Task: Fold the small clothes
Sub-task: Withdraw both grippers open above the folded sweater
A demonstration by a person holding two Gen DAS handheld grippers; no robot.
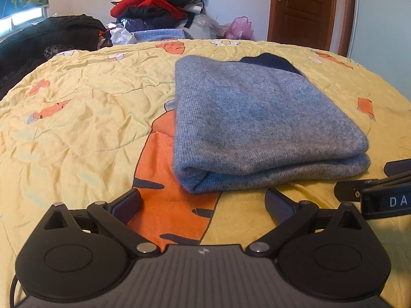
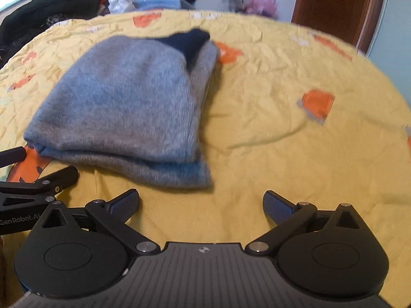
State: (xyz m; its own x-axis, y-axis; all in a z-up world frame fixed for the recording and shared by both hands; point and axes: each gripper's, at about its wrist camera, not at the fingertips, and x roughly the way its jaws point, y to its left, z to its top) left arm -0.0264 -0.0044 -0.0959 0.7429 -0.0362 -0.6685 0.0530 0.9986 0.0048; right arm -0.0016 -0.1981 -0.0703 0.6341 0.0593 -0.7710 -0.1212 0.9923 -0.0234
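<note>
A grey-blue knit garment [image 1: 257, 118] lies folded into a thick rectangle on the yellow carrot-print bedspread [image 1: 77, 118]. A dark navy part [image 1: 269, 60] shows at its far end. My left gripper [image 1: 203, 202] is open and empty, just short of the garment's near folded edge. In the right wrist view the same garment [image 2: 128, 102] lies ahead to the left. My right gripper [image 2: 201, 204] is open and empty over bare bedspread [image 2: 282, 128], near the garment's near right corner. Each gripper shows at the edge of the other's view, the right one [image 1: 372, 192] and the left one [image 2: 38, 182].
A tall pile of red, black and blue clothes [image 1: 159, 2] stands beyond the bed's far edge. Dark clothing [image 1: 51, 33] lies at the far left. A pink plastic bag [image 1: 240, 28] and a brown wooden door [image 1: 303, 7] are at the back right.
</note>
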